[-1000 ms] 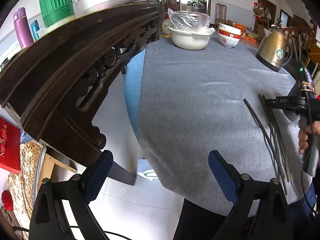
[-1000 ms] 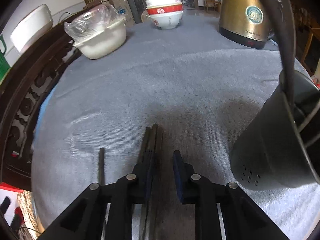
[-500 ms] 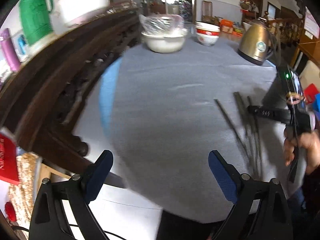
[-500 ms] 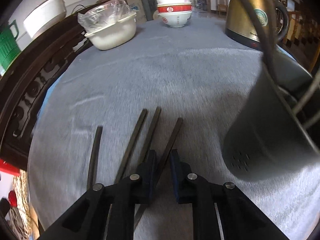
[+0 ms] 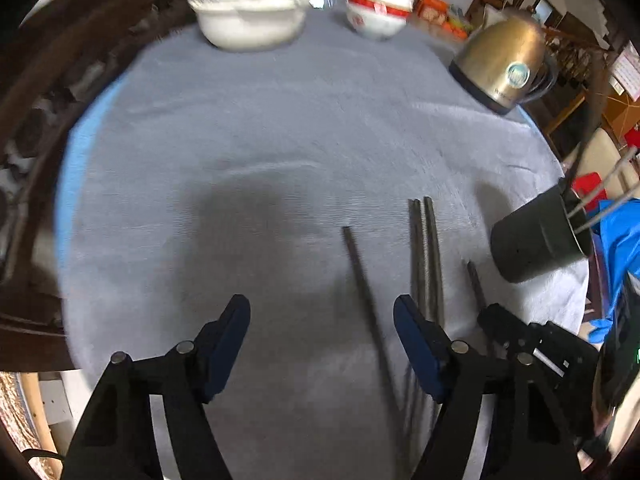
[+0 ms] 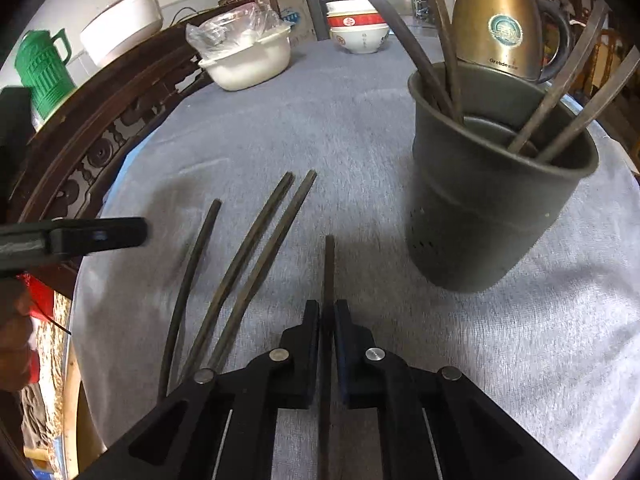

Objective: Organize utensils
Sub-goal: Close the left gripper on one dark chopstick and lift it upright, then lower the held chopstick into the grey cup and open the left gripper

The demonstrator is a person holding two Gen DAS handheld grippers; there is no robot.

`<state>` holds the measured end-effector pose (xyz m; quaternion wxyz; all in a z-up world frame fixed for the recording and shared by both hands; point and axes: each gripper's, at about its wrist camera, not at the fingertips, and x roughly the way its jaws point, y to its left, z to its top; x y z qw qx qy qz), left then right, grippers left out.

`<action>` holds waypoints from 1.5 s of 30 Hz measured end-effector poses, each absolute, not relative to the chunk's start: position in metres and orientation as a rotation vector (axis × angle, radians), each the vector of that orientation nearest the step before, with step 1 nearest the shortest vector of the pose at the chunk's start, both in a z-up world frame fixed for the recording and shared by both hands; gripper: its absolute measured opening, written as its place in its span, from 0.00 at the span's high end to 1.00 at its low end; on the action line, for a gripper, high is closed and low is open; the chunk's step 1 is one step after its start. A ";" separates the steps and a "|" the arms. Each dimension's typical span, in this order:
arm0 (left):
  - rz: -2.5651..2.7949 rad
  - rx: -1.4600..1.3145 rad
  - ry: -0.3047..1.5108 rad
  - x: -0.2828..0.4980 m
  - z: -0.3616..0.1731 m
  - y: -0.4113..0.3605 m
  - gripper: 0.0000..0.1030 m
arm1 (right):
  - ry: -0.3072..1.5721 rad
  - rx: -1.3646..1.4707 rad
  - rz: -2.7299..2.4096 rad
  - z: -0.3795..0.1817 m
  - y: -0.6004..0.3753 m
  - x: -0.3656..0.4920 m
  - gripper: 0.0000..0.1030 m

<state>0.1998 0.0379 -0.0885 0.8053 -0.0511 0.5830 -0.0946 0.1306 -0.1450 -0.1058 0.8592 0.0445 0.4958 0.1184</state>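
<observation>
Several dark chopsticks lie on the grey tablecloth (image 6: 360, 128). My right gripper (image 6: 327, 312) is shut on one chopstick (image 6: 329, 264), which points forward between its fingers. Three more chopsticks (image 6: 256, 248) lie to its left. A dark utensil holder (image 6: 492, 200) with several chopsticks in it stands to the right. My left gripper (image 5: 322, 316) is open and empty above the table edge, just left of the loose chopsticks (image 5: 424, 256). The holder (image 5: 536, 240) and the right gripper (image 5: 504, 332) also show in the left wrist view.
A gold kettle (image 6: 500, 20) stands behind the holder. A white basin with a plastic bag (image 6: 248, 56) and stacked red-and-white bowls (image 6: 358, 28) stand at the far edge. A dark carved wooden rail (image 6: 100, 128) runs along the left. A green jug (image 6: 44, 68) stands beyond it.
My right gripper has closed on one chopstick and lifted it away from the others. My left gripper has swung right, over the table toward the chopsticks.
</observation>
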 end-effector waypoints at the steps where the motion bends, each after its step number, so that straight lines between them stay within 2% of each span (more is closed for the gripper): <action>1: -0.202 -0.107 1.280 0.210 -0.094 0.032 0.27 | 1.046 0.105 0.242 -0.106 -0.144 0.135 0.90; 7: -0.165 -0.105 1.371 0.235 -0.114 0.016 0.27 | 1.101 0.063 0.201 -0.112 -0.133 0.158 0.89; 10: -0.178 -0.113 1.386 0.240 -0.122 0.012 0.36 | 1.104 0.078 0.185 -0.111 -0.131 0.165 0.89; 13: -0.176 -0.092 1.368 0.241 -0.120 0.008 0.51 | 1.086 0.082 0.186 -0.113 -0.134 0.167 0.92; 14: -0.182 -0.087 1.357 0.241 -0.120 0.006 0.60 | 1.079 0.073 0.186 -0.113 -0.133 0.167 0.93; 15: -0.185 -0.082 1.344 0.241 -0.119 0.005 0.77 | 1.071 0.069 0.186 -0.113 -0.133 0.166 0.94; 16: -0.189 -0.090 1.341 0.241 -0.119 0.006 0.87 | 1.063 0.071 0.184 -0.112 -0.134 0.164 0.94; 17: -0.213 -0.128 1.346 0.241 -0.120 0.008 0.92 | 1.045 0.081 0.189 -0.109 -0.135 0.161 0.94; 22: -0.222 -0.202 1.280 0.224 -0.100 0.019 0.93 | 0.931 0.109 0.236 -0.075 -0.140 0.142 0.94; 36: -0.314 -0.176 0.852 0.129 0.073 0.006 0.94 | 0.478 0.280 0.289 0.044 -0.194 0.063 0.94; 45: -0.351 -0.165 0.680 0.106 0.140 -0.004 0.94 | 0.237 0.361 0.211 0.105 -0.241 0.034 0.94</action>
